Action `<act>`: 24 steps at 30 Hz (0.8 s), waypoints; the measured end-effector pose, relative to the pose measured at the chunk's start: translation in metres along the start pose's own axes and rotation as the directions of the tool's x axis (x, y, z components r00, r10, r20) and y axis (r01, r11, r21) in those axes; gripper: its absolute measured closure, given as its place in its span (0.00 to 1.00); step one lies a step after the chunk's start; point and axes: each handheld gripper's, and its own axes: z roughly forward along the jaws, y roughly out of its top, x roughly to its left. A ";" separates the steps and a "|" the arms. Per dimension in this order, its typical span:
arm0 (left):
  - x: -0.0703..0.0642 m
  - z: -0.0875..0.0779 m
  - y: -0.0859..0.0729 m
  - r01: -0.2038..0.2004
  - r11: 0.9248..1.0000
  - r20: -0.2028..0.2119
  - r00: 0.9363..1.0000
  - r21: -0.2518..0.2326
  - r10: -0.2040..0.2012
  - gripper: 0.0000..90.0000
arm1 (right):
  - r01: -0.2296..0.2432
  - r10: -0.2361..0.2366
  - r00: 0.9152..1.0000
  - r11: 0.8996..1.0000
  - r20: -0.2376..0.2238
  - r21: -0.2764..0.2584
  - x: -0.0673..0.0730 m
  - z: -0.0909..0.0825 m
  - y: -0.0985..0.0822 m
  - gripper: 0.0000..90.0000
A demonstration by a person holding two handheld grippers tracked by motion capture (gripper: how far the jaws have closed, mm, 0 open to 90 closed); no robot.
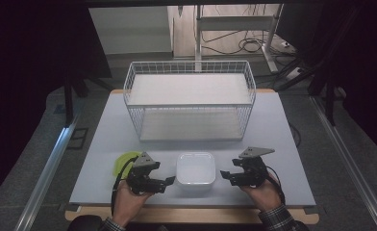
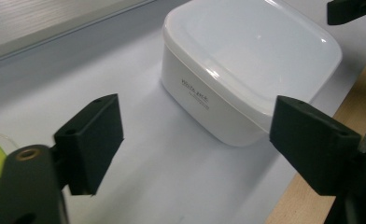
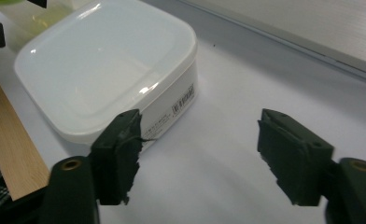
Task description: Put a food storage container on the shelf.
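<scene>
**A:** On the bench (image 1: 105,144), near its front edge: a white lidded container (image 1: 195,168) sits between our two grippers, with the left gripper (image 1: 169,181) just beside its left wall and the right gripper (image 1: 223,175) just beside its right wall. Neither touches it.

**B:** And the fingers (image 2: 91,140)?

**A:** Spread on both sides, with nothing between them but bare bench. In the left gripper view the box lies ahead, off one corner; the right gripper view shows the same.

**B:** How do we expect it to handle?

**A:** We judge it light, a thin-walled plastic tub with a glossy, slightly domed lid (the highlights suggest a slick surface). The walls look stiff enough, but they may flex if squeezed hard. We would take it at opposite side walls just under the lid's rim, one gripper each side, since a pinch on the lid alone might pop it off.

**B:** What can't we make out?

**A:** Whether anything is inside, as the walls are opaque. The small label print on the side is too blurred to read. A yellow-green object (image 1: 124,161) left of the left gripper is half hidden behind it, so we cannot say what it is. The wire basket (image 1: 190,70) stands well behind.
</scene>
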 end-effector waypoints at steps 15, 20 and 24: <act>-0.008 0.010 0.013 -0.054 0.998 -0.004 0.999 -0.011 0.054 0.05 | 0.007 -0.008 0.999 1.000 -0.052 -0.002 0.014 0.003 0.007 0.17; -0.010 0.019 0.021 -0.050 0.999 0.018 0.999 0.020 0.050 0.04 | 0.011 -0.009 0.997 1.000 -0.077 0.021 0.020 0.007 0.011 0.15; -0.011 0.025 0.028 -0.064 0.997 0.016 0.998 0.032 0.064 0.07 | 0.011 -0.008 0.997 0.999 -0.080 0.037 0.023 0.013 0.014 0.17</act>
